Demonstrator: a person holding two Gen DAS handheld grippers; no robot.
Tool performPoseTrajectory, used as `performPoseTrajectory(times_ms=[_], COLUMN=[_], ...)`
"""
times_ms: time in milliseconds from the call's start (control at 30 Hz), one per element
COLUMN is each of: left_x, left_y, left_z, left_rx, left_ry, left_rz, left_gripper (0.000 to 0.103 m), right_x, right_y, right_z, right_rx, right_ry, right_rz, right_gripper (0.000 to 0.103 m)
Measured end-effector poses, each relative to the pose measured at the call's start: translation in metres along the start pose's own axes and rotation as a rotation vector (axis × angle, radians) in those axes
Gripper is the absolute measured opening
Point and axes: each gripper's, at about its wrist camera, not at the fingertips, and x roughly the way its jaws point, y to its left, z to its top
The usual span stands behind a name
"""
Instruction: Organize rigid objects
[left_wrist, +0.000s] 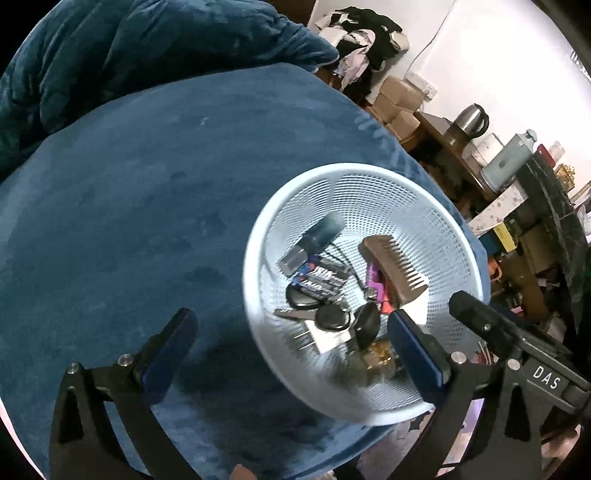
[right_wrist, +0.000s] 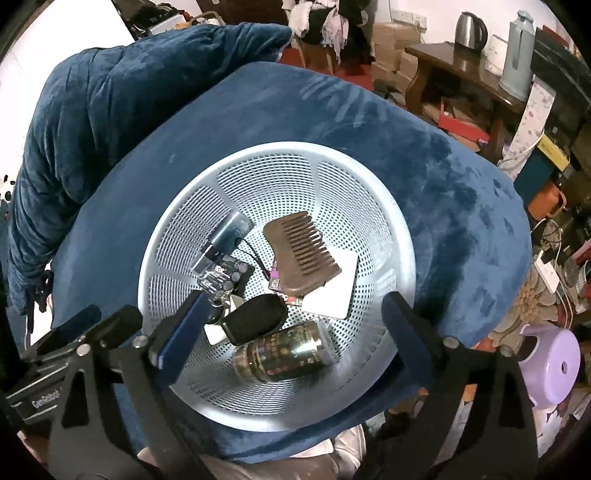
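Observation:
A pale blue perforated basket (left_wrist: 454, 236) (right_wrist: 391, 229) sits on a blue velvet cushion (left_wrist: 147, 192) (right_wrist: 443, 177). It holds a brown comb (left_wrist: 393, 267) (right_wrist: 301, 249), a pack of batteries (left_wrist: 319, 278) (right_wrist: 225, 277), a grey tube (left_wrist: 314, 236) (right_wrist: 225, 236), black key fobs (left_wrist: 332, 317) (right_wrist: 255, 319), a white card (right_wrist: 338, 291) and a dark patterned jar (right_wrist: 286, 349) lying on its side. My left gripper (left_wrist: 291, 332) is open above the basket's left rim. My right gripper (right_wrist: 295, 317) is open over the basket, just above the jar.
A rumpled blue blanket (left_wrist: 129, 48) (right_wrist: 110, 122) lies behind the cushion. A wooden table (right_wrist: 461, 66) with a kettle (right_wrist: 469, 26) and a thermos (right_wrist: 517, 48) stands at the right. A purple stool (right_wrist: 554, 365) and cardboard boxes (left_wrist: 397, 99) crowd the floor.

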Motion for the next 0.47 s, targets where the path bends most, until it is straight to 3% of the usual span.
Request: performPoseTrajectory(times_ms=[367,467], left_x=[-0.016,-0.021], left_y=[0.029,0.038], left_z=[-0.019,-0.027], left_rx=[-0.087,-0.096], left_ry=[-0.010,-0.027], left_rz=[0.041,0.085], left_gripper=[0.103,0.103], right_x=[-0.005,-0.007], right_y=[0.020,0.028], right_z=[-0.014,-0.017], right_rx=[-0.042,-0.063], right_ry=[-0.030,-0.036], right_rz=[0.025,0.029], right_gripper=[0.097,0.097])
